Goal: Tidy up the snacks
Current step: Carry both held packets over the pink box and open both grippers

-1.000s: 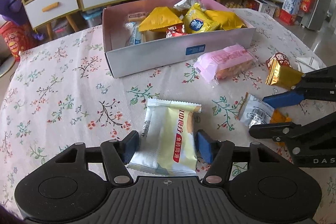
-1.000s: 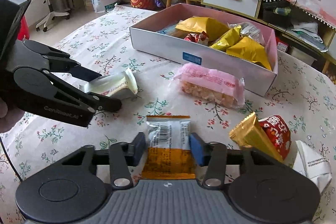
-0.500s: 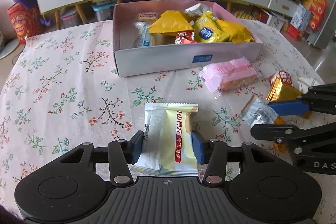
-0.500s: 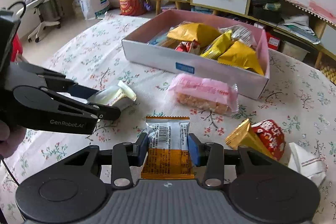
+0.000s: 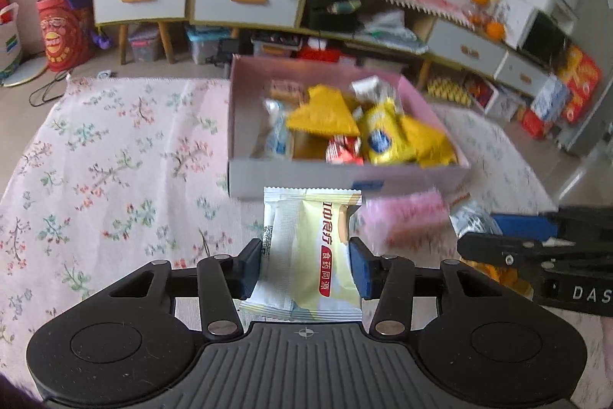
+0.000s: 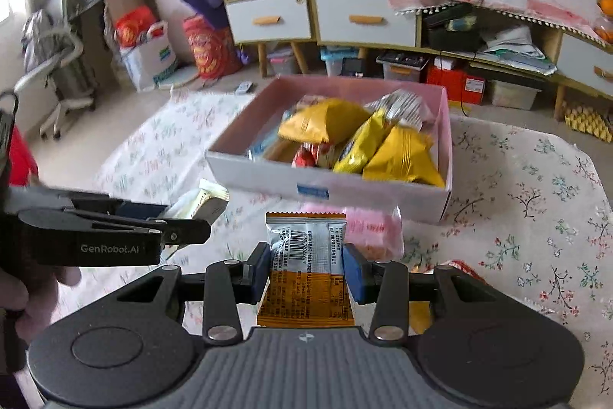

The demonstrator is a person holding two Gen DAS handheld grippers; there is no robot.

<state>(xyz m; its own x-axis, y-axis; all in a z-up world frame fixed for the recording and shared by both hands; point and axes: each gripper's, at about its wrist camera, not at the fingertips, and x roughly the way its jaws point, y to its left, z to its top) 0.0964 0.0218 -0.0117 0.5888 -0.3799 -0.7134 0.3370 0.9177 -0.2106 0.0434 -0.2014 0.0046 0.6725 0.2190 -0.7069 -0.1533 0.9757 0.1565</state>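
My left gripper (image 5: pixel 305 269) is shut on a cream and white snack packet (image 5: pixel 306 252) and holds it above the table, in front of the pink box (image 5: pixel 299 179). My right gripper (image 6: pixel 305 273) is shut on a silver and orange snack packet (image 6: pixel 306 267), also lifted, facing the same box (image 6: pixel 345 188). The box holds several yellow, red and blue snack bags. A pink packet (image 5: pixel 406 221) lies on the table by the box's near wall; it also shows in the right wrist view (image 6: pixel 377 229). Each gripper appears at the side of the other's view.
The table has a floral cloth (image 5: pixel 115 160). A red and gold snack (image 6: pixel 463 265) lies partly hidden behind my right gripper. Shelves and drawers (image 6: pixel 318 14) stand beyond the table. A white office chair (image 6: pixel 57 71) stands at the far left.
Both grippers closed on their packets and lifted them off the table. Both views have risen and tilted up toward the box.
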